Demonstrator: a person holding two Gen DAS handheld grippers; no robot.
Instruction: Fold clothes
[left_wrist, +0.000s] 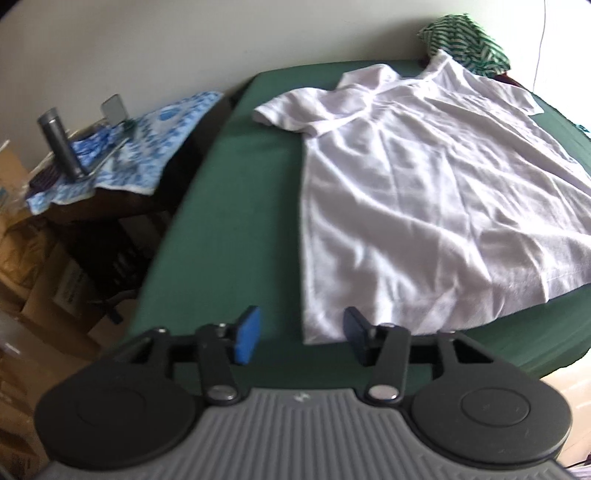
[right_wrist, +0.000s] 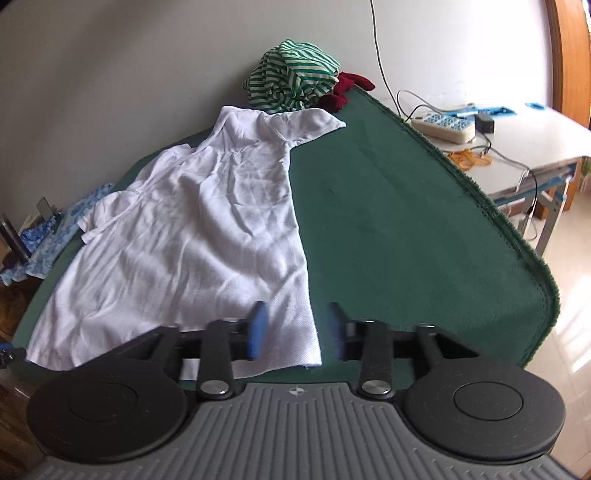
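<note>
No readable text, brand, number or label is showing in either wrist view. A small pale emblem is sitting on the grey ribbed body of the left gripper (left_wrist: 301, 341), just behind its fingers, and a small cross-in-circle mark is sitting at the same spot on the right gripper (right_wrist: 297, 330); neither is resolving into letters. Cardboard boxes (left_wrist: 70, 288) far left of the left gripper are carrying print too blurred to read.

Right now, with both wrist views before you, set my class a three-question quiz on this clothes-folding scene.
1. True or false: the white short-sleeved shirt lies spread flat on the green felt table cover.
2. Which lies beyond the shirt's collar? A blue towel; B green-and-white striped garment; C black shoe.
3. Does the left gripper hold anything?

Key: 1 true; 2 B; 3 no, its fingers are apart and empty.
</note>
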